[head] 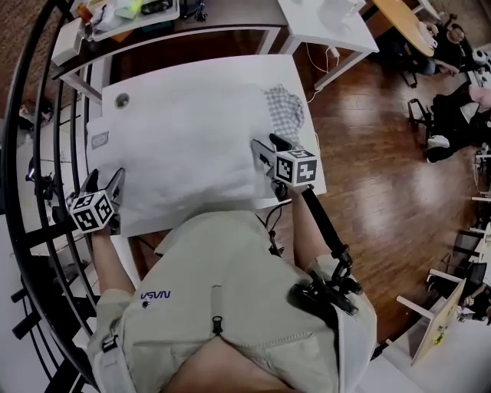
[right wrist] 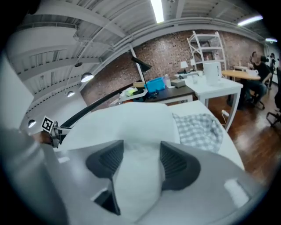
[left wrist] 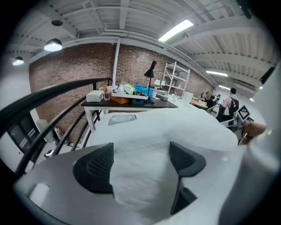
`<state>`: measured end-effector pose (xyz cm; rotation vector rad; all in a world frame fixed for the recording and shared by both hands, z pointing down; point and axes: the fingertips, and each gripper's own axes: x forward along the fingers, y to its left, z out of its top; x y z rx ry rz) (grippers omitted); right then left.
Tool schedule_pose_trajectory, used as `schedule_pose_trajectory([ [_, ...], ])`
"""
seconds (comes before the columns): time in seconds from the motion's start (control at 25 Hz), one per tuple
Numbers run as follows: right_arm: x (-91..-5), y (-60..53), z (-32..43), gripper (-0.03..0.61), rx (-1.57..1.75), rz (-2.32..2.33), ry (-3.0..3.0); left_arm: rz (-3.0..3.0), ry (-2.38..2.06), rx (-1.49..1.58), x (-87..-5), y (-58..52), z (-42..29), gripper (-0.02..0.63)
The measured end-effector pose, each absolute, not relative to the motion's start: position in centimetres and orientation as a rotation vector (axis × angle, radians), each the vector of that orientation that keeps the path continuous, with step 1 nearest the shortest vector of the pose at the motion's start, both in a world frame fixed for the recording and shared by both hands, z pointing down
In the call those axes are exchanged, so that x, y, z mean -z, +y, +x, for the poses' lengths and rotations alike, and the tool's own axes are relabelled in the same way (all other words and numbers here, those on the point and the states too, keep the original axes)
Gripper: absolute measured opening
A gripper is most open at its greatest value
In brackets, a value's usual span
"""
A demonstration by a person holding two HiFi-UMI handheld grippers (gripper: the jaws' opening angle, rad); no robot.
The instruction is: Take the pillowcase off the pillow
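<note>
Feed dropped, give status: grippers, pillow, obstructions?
Left gripper, right gripper: open, gripping nothing. White pillow flat on table, checked cloth at its far right corner. Nothing in the way.

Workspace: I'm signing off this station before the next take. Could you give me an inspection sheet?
Surface: white table, mostly covered by the pillow.
Job's things: white pillow lies flat; checked pillowcase lies crumpled at its far right corner, off the pillow.
Clutter: small round thing at the table's far left; crowded desk beyond.
Grippers: left gripper and right gripper both open, gripping nothing, at the pillow's near corners.
Cables: white cable right of the table.
Surroundings: black railing at left, wood floor at right, people seated far right.
</note>
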<state>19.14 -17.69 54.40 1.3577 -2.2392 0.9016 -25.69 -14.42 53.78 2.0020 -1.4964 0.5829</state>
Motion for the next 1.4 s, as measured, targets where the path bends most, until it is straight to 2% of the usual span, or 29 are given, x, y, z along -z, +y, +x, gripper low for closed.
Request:
schedule_pose_trajectory([
  [0.08,-56.0,-17.7,18.4,0.238,-0.926,1.366,-2.204,1.993,-1.423,-0.512,-56.0,-14.3,-24.5,0.385],
  [0.12,-56.4,-17.7,18.1,0.206,-0.919,1.383,-2.189,2.005,-1.387,-0.479,-56.5,-14.1,-23.7,0.355],
  [0.16,-56.4,-17.7,17.9,0.160,-0.896,1.405,-2.178,2.027,-1.361,-0.445,-56.5,-14.0,-22.9,0.287],
  [0.24,-55.6,-18.2,17.6,0.087,-0.819,1.454,-2.173,2.081,-1.347,-0.356,-55.2,-14.0,-21.9,0.066],
  [0.28,-54.8,-18.5,17.5,0.052,-0.781,1.481,-2.176,2.103,-1.349,-0.306,-54.2,-14.2,-21.7,0.017],
  [0.4,-51.8,-19.6,17.7,0.024,-0.714,1.562,-2.212,2.171,-1.350,-0.164,-50.3,-14.8,-21.3,0.012],
  [0.64,-44.3,-20.9,19.9,0.020,-0.562,1.692,-2.291,2.373,-1.294,-0.023,-42.3,-15.4,-18.4,0.012],
  [0.84,-44.9,-23.6,24.2,0.023,-0.574,1.738,-2.222,2.368,-1.272,0.022,-42.7,-18.7,-16.7,0.014],
  [1.0,-52.0,-26.4,25.9,0.089,-0.589,1.652,-2.057,2.207,-1.301,-0.148,-50.8,-20.9,-16.5,0.029],
  [1.04,-53.1,-26.6,26.2,0.126,-0.586,1.640,-2.024,2.199,-1.325,-0.178,-52.0,-20.8,-16.7,0.081],
  [1.08,-53.5,-26.5,26.4,0.142,-0.581,1.642,-2.010,2.199,-1.354,-0.184,-52.3,-20.6,-16.9,0.106],
  [1.2,-51.2,-25.6,26.3,0.150,-0.452,1.704,-2.007,2.224,-1.536,-0.183,-50.1,-20.3,-18.7,0.144],
  [1.32,-47.9,-23.8,23.7,0.150,-0.248,1.720,-2.047,2.321,-1.748,-0.201,-45.7,-19.8,-19.3,0.144],
  [1.4,-46.8,-22.7,20.5,0.145,-0.179,1.668,-2.124,2.428,-1.758,-0.238,-43.8,-19.3,-17.0,0.136],
])
